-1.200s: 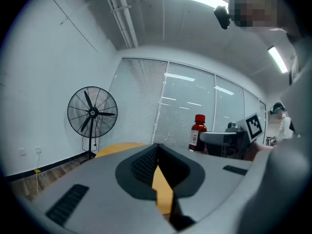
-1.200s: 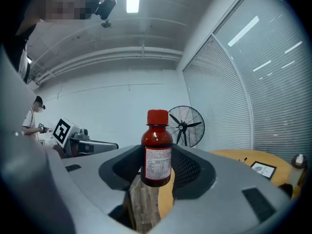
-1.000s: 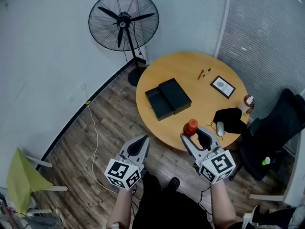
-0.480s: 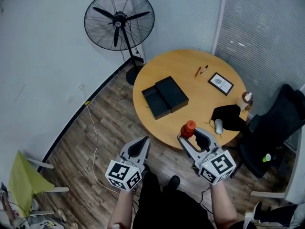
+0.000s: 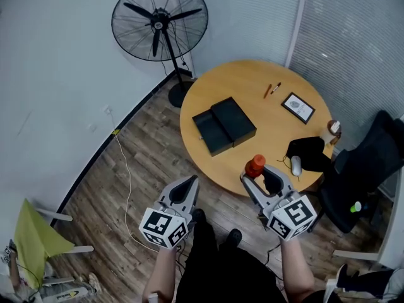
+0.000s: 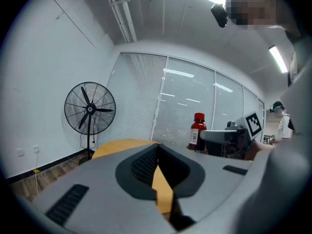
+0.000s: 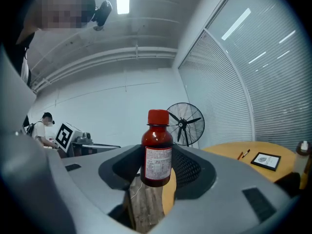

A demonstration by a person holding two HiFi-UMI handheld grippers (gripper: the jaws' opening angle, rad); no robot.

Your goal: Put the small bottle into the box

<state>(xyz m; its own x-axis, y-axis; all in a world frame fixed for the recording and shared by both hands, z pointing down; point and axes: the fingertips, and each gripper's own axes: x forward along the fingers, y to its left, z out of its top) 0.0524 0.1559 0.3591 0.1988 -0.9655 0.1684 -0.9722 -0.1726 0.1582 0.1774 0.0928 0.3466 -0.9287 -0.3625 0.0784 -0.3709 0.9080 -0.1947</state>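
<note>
We're holding the small bottle (image 5: pixel 255 165) in the right gripper (image 5: pixel 259 177). Its jaws are clamping the brown body on both sides and the red cap is pointing up. In the right gripper view the small bottle (image 7: pixel 157 150) is sitting upright between the dark pads, with wood floor (image 7: pixel 144 206) showing under it. From the head view it's hanging right at the near rim of the round wooden counter (image 5: pixel 252 84), and it's not in the box.

The left gripper (image 5: pixel 188 185) is pretty much pinched together with nothing in it. We're holding it off the counter, over the floor, at about 9 o'clock from the right one.

The black box (image 5: pixel 224 125) is lying open on the counter at roughly 11 o'clock from the bottle, well apart from it, and its two halves are lying side by side. A mouse (image 5: pixel 297 165) and a black cloth (image 5: pixel 308 151) are sitting at 3 o'clock from the bottle. Two pens (image 5: pixel 271 91) and a small framed card (image 5: pixel 297 107) are lying further back. A standing fan (image 5: pixel 160 19) is off at 11 o'clock from the counter.
</note>
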